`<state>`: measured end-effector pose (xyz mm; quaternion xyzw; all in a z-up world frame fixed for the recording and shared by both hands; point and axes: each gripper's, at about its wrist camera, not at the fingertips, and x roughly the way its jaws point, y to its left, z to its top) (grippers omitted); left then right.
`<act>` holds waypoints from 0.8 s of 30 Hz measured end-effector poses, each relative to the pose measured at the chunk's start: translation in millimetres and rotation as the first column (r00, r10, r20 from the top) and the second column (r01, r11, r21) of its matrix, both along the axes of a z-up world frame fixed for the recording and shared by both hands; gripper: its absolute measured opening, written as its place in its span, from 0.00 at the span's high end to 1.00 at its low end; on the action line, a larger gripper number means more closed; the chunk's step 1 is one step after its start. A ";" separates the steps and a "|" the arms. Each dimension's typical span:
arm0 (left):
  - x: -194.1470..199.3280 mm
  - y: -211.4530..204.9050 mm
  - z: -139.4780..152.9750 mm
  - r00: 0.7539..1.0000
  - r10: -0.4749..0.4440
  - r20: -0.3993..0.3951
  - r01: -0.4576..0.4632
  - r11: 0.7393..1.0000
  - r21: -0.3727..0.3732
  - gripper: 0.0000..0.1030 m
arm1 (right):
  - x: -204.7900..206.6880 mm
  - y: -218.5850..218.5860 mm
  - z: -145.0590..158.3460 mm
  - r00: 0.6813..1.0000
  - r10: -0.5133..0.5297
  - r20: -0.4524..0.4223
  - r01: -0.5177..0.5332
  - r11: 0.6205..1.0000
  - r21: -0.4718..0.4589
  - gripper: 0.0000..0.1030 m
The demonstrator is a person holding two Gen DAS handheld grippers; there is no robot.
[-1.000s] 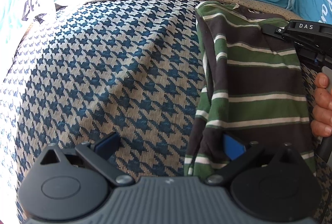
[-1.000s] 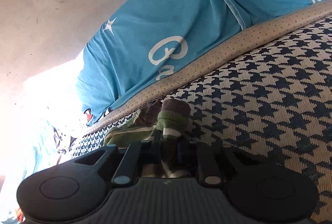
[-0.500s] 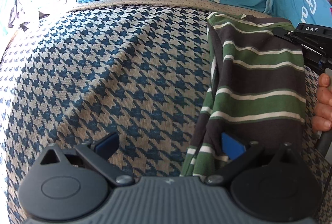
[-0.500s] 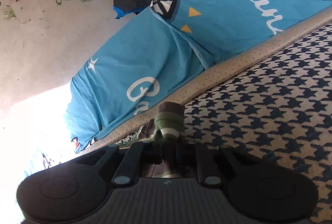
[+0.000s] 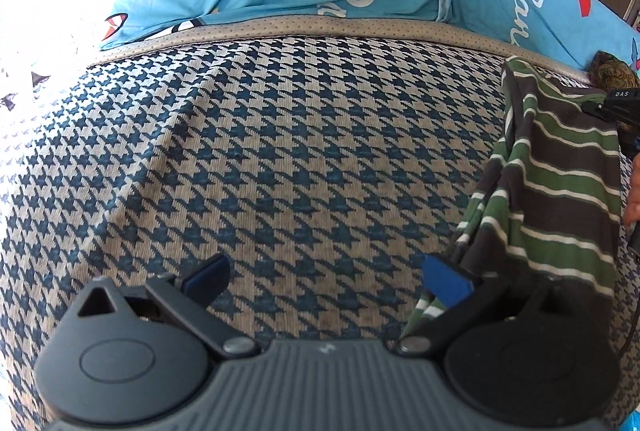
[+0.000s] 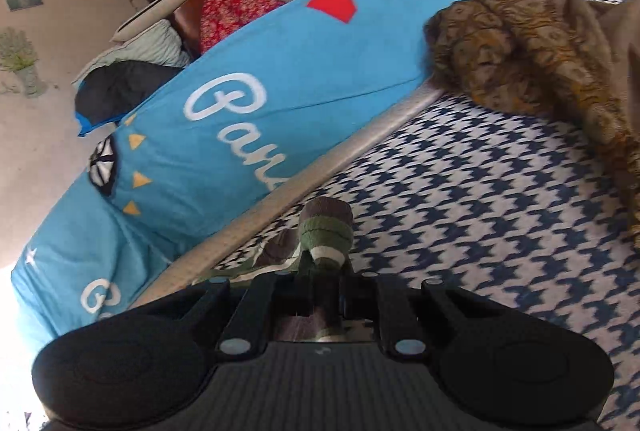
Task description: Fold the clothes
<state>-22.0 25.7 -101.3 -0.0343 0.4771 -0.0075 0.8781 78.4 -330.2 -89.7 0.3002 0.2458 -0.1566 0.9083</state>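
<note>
A green, brown and white striped garment (image 5: 560,191) hangs stretched over the houndstooth cover (image 5: 280,171), at the right of the left wrist view. My left gripper (image 5: 326,277) stands open above the cover; nothing lies between its blue pads (image 5: 444,283), and the garment's lower edge runs just outside the right-hand finger. My right gripper (image 5: 618,103) holds the garment's far top corner, with a hand (image 5: 634,191) behind it. In the right wrist view that gripper (image 6: 324,287) is shut on a bunched fold of the striped garment (image 6: 326,231).
A bright blue sheet with white script (image 6: 248,103) rises behind the beige piped edge (image 5: 320,29). A crumpled brown and gold cloth (image 6: 520,51) lies on the cover to the right. Pillows and a red cloth (image 6: 228,7) sit farther back.
My right gripper has swung to the right with the striped fold still in it, bringing the brown cloth into view. The garment sits farther right in the left wrist view. The left gripper stays open.
</note>
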 end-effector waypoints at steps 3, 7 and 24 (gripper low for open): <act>4.2 0.6 -2.7 1.000 -0.007 -0.004 0.007 1.000 0.012 0.00 | -3.7 -11.2 -5.5 0.999 -0.009 -0.045 0.009 1.000 -0.002 0.88; 9.5 6.8 -5.3 1.000 0.007 -0.011 -0.006 1.000 0.015 0.00 | -12.8 -9.3 5.0 0.998 -0.019 -0.059 0.015 0.998 -0.069 0.77; -6.5 9.3 -5.1 0.999 0.028 -0.033 -0.027 0.999 0.019 0.00 | -62.5 44.0 36.9 0.978 0.147 -0.151 -0.163 0.982 -0.098 0.65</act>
